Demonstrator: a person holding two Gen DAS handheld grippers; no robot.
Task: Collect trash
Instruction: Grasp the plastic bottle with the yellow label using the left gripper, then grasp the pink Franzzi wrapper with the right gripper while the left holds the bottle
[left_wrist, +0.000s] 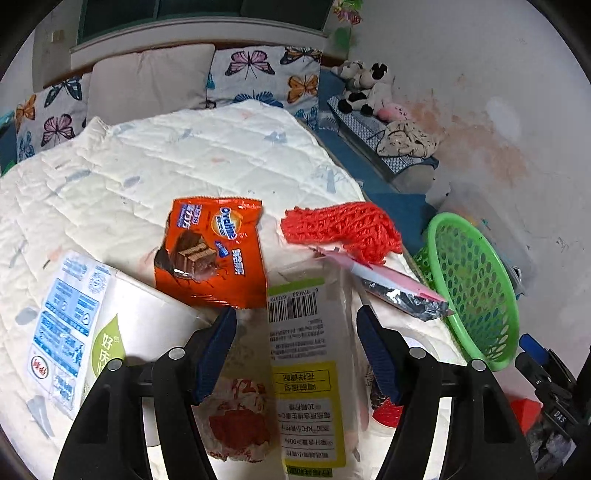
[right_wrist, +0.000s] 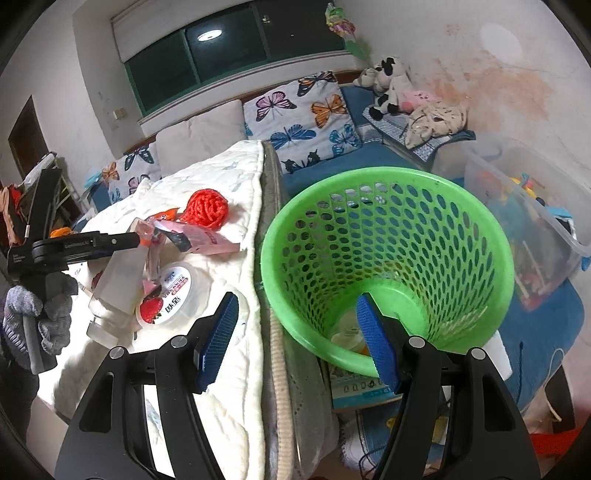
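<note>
Trash lies on a white quilt (left_wrist: 147, 166). My left gripper (left_wrist: 295, 321) is open, its jaws on either side of a clear bottle with a yellow-green label (left_wrist: 306, 354). Ahead lie an orange Ovaltine wrapper (left_wrist: 214, 254), a red mesh net (left_wrist: 340, 225) and a pink foil wrapper (left_wrist: 399, 288). A white carton (left_wrist: 85, 321) lies at the left. The green basket (left_wrist: 472, 280) stands past the bed edge. My right gripper (right_wrist: 295, 314) is open and empty at the basket rim (right_wrist: 388, 266), one finger inside it. The left gripper (right_wrist: 74, 247), bottle (right_wrist: 118, 280) and a yogurt cup (right_wrist: 173, 295) show in the right wrist view.
Butterfly pillows (left_wrist: 266, 77) and plush toys (left_wrist: 369, 88) lie at the back. A clear storage bin (right_wrist: 524, 221) stands right of the basket. The basket holds some pale items (right_wrist: 347, 332) at its bottom. A blue mat (right_wrist: 546, 325) covers the floor.
</note>
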